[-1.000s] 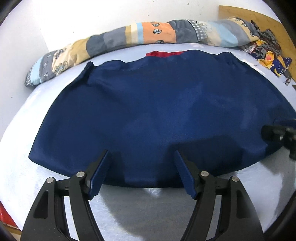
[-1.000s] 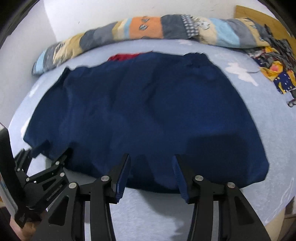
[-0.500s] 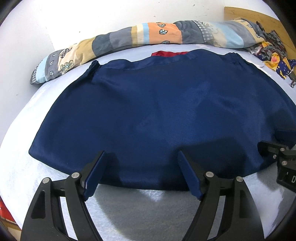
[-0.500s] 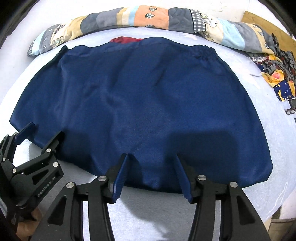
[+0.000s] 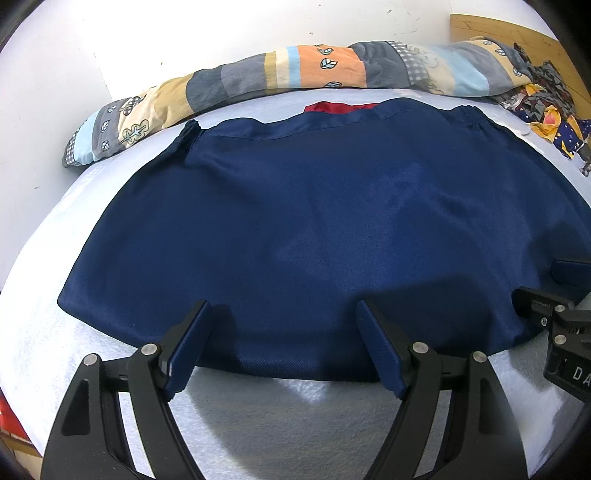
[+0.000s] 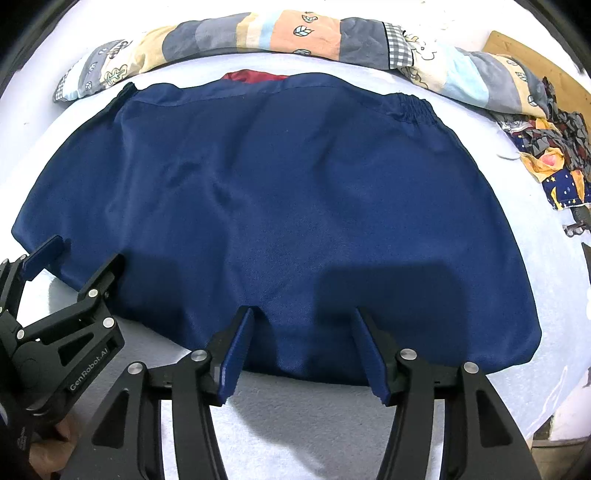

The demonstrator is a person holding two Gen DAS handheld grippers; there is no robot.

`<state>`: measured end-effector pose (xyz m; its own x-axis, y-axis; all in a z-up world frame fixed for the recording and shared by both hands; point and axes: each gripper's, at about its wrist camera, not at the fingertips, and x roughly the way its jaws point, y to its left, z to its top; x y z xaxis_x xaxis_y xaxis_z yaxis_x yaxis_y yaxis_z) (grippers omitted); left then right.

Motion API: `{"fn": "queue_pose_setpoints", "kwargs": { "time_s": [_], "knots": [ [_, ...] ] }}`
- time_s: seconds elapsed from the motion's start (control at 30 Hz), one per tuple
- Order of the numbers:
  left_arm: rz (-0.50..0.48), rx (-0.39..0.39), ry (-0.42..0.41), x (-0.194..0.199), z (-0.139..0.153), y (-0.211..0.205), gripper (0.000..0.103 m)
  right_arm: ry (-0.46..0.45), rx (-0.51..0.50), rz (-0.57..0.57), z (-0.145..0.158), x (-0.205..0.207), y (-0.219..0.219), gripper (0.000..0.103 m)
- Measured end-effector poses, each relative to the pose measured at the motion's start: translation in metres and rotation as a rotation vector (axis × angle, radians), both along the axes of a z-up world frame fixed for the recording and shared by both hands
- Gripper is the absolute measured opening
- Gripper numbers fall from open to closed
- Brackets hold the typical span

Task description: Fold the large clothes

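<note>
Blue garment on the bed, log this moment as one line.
navy garment: spread flat on bed | left gripper: open at near hem | right gripper: just opening, nothing gripped | fold: not started

- The navy garment [image 5: 314,229] is smooth woven cloth with a faint satin sheen; its waistband [image 6: 415,107] is gathered elastic.
- A red cloth [image 5: 338,108] peeks from under it, slightly glossy.
- The bed [image 5: 258,417] wears a pale cover of rough, nubbly, matt cloth.
- The patchwork quilt roll [image 5: 314,70] is soft, matt cotton-like cloth.
- The left tool [image 5: 284,347] and right tool [image 6: 303,350] are matt black plastic with silvery metal pins and blue matt pads.
- The board [image 5: 517,35] is bare wood.
</note>
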<state>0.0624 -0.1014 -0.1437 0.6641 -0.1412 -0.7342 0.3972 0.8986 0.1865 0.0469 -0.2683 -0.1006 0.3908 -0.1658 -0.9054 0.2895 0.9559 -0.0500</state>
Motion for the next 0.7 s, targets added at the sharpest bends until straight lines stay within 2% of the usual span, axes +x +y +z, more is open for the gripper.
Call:
{"fn": "queue_pose_setpoints", "kwargs": {
  "time_s": [0.7],
  "knots": [
    [0.026,0.004,-0.014,-0.0020,-0.0011,-0.0026,0.082,0.002,-0.016,0.010,0.0010,-0.0028,0.0013,0.064]
  ]
}}
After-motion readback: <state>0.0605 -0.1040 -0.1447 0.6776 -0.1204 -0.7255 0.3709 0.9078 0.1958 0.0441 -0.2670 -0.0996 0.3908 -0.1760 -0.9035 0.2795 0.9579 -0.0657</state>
